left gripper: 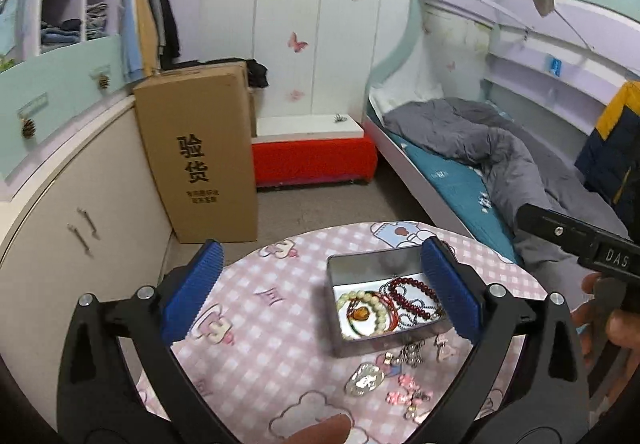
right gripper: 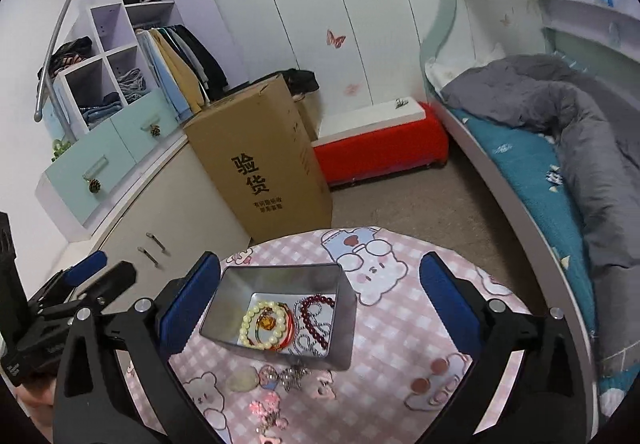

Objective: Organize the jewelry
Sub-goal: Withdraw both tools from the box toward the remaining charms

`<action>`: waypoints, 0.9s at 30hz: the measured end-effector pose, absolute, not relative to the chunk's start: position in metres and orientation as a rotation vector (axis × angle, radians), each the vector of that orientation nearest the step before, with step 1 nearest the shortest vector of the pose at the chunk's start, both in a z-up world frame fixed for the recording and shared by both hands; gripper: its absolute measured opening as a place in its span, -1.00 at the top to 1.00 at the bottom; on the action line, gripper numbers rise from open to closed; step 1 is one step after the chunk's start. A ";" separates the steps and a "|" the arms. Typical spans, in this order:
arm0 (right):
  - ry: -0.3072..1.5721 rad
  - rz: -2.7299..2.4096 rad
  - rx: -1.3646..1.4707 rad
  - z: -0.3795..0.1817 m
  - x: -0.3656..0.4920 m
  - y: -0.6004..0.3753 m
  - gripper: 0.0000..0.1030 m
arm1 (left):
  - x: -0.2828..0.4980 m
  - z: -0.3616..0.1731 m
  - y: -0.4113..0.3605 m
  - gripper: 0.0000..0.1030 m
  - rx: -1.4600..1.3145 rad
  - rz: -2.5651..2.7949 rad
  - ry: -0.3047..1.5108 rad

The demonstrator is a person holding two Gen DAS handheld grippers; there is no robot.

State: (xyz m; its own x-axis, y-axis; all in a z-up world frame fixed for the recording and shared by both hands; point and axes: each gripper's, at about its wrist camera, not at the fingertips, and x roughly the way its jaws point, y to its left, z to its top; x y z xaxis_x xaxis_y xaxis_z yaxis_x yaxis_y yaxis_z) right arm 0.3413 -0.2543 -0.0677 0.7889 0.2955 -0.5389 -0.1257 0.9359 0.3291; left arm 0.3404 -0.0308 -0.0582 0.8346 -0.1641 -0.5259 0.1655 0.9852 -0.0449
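Pink checked tablecloth (right gripper: 400, 324) carries rectangular metal tin (right gripper: 340, 328) holding beaded bracelets (right gripper: 266, 326); left gripper (left gripper: 320, 284), right gripper (right gripper: 320, 296) both spread, empty, presumably for loose trinkets (right gripper: 280, 380).

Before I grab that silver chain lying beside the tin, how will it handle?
The silver chain lies bunched in a loose heap against the metal tin, so probably floppy, draping when lifted. Its fine links look light and may slip or snag the pink charms beside it.

Shiny metal tin (right gripper: 340, 328), glossy bead bracelets (right gripper: 264, 324)
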 end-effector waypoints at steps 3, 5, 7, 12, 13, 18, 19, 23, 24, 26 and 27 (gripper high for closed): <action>0.598 0.205 0.250 -0.059 0.326 -0.250 -0.86 | 0.320 -0.052 -0.023 -0.88 0.000 -0.152 0.532; 0.578 0.197 0.229 -0.052 0.312 -0.247 -0.86 | 0.302 -0.048 -0.016 -0.88 -0.011 -0.148 0.516; 0.558 0.197 0.203 -0.045 0.296 -0.242 -0.86 | 0.286 -0.043 -0.009 -0.88 -0.025 -0.140 0.499; 0.509 0.185 0.154 -0.030 0.262 -0.230 -0.86 | 0.249 -0.030 0.004 -0.88 -0.050 -0.111 0.446; 0.499 0.186 0.148 -0.028 0.257 -0.229 -0.86 | 0.243 -0.028 0.005 -0.88 -0.050 -0.104 0.436; 0.433 0.173 0.100 -0.014 0.219 -0.217 -0.86 | 0.211 -0.021 0.011 -0.88 -0.051 -0.089 0.398; 0.418 0.173 0.092 -0.012 0.211 -0.216 -0.86 | 0.205 -0.021 0.011 -0.88 -0.048 -0.086 0.391; 0.382 0.159 0.072 -0.009 0.189 -0.212 -0.86 | 0.182 -0.020 0.011 -0.88 -0.045 -0.085 0.368; 0.376 0.152 0.070 -0.010 0.184 -0.212 -0.86 | 0.176 -0.021 0.012 -0.88 -0.046 -0.087 0.364; 0.370 0.146 0.077 -0.010 0.175 -0.213 -0.86 | 0.163 -0.022 0.015 -0.88 -0.054 -0.089 0.355; 0.367 0.146 0.082 -0.011 0.171 -0.213 -0.86 | 0.159 -0.023 0.015 -0.88 -0.056 -0.089 0.353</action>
State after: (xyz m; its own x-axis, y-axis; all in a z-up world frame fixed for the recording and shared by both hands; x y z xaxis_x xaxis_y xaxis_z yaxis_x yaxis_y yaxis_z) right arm 0.1707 -0.2134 -0.0115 0.9231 0.1566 -0.3513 -0.1267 0.9862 0.1066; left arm 0.1592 0.0148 -0.0227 0.9347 -0.0963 -0.3422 0.0769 0.9946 -0.0701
